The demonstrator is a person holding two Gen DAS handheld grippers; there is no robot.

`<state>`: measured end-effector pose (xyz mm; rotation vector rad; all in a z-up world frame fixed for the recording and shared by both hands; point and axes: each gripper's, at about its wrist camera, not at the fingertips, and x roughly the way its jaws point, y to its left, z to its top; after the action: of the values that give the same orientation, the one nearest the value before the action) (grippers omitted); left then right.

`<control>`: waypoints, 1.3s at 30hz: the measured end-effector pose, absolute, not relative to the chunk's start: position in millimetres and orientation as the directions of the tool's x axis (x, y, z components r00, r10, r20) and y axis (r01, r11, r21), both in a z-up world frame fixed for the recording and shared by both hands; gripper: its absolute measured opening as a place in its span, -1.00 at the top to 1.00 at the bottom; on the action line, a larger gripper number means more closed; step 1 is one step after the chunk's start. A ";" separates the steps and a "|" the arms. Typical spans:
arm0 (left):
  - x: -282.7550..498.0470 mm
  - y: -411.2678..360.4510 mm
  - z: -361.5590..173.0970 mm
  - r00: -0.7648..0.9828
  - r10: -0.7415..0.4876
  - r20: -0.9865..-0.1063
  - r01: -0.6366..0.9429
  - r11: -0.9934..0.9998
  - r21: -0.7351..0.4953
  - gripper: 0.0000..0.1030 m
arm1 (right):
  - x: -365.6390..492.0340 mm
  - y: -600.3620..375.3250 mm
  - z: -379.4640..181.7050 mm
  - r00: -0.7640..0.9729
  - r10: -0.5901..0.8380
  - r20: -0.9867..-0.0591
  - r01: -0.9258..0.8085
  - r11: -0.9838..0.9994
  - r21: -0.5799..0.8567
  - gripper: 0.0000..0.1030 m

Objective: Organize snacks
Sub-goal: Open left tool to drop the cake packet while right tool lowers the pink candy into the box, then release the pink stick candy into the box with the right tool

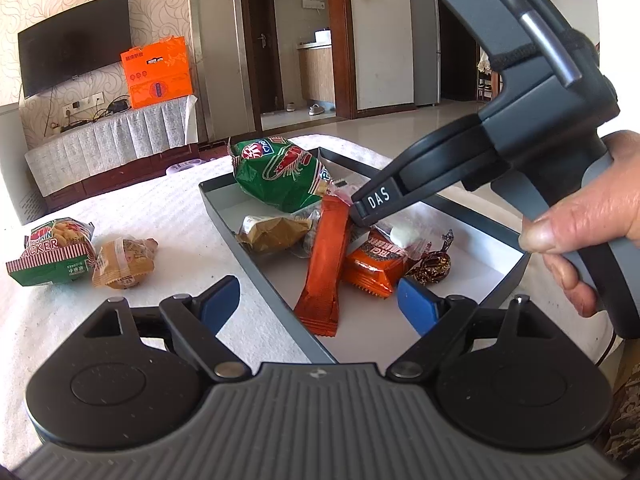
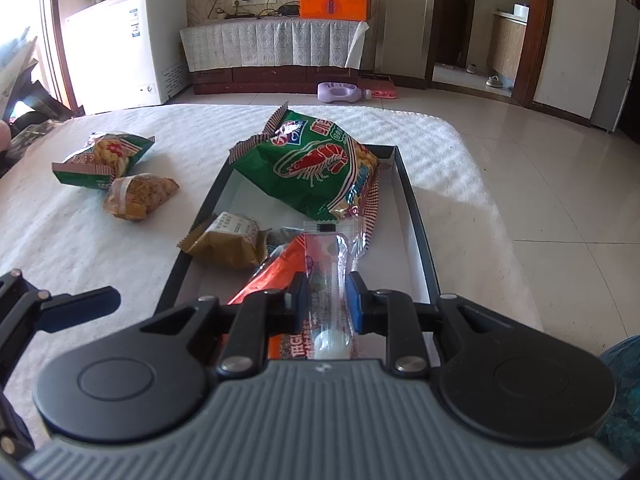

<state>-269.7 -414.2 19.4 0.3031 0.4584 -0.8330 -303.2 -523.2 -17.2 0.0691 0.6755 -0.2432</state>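
A grey tray (image 1: 224, 216) on the white-covered table holds a green shrimp-cracker bag (image 1: 276, 176), an olive packet (image 1: 272, 232), a long orange bar (image 1: 324, 264), an orange square packet (image 1: 372, 268) and a brown-foil candy (image 1: 434, 266). My right gripper (image 2: 326, 300) is shut on a clear-wrapped white candy packet (image 2: 330, 248), held low over the tray's snacks, above the orange bar (image 2: 272, 276). My left gripper (image 1: 318, 300) stands open at the tray's near edge with nothing gripped. A green cracker pack (image 1: 48, 256) and a small yellow pack (image 1: 124, 260) lie on the table to the left of the tray.
A hand (image 1: 592, 224) holds the right gripper's handle. Beyond the table are a low cabinet with an orange box (image 1: 158, 72), a wall television (image 1: 72, 44), a white chest freezer (image 2: 120, 48) and a purple bottle (image 2: 340, 91) on the tiled floor.
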 end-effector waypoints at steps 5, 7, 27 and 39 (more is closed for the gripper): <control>-269.7 -414.1 18.9 0.585 -0.637 -0.502 0.764 0.641 0.077 -0.74 | -302.7 -524.7 -18.3 0.755 -0.193 -0.626 0.249 0.968 0.002 0.50; -269.6 -414.0 18.8 0.587 -0.637 -0.500 0.763 0.642 0.077 -0.74 | -303.1 -524.7 -18.0 0.758 -0.187 -0.624 0.248 0.969 0.011 0.49; -267.7 -414.9 18.2 0.586 -0.638 -0.499 0.761 0.646 0.068 -0.74 | -323.9 -522.9 2.0 0.827 -0.153 -0.541 0.246 0.964 0.105 0.23; -258.7 -395.6 30.2 0.612 -0.632 -0.475 0.733 0.679 0.042 -0.75 | -316.7 -490.3 14.8 0.861 -0.093 -0.500 0.175 0.977 0.119 0.08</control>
<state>-258.7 -395.6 30.2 0.2422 0.4499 -0.7956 -316.7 -490.3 14.8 0.1631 0.5148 -0.1414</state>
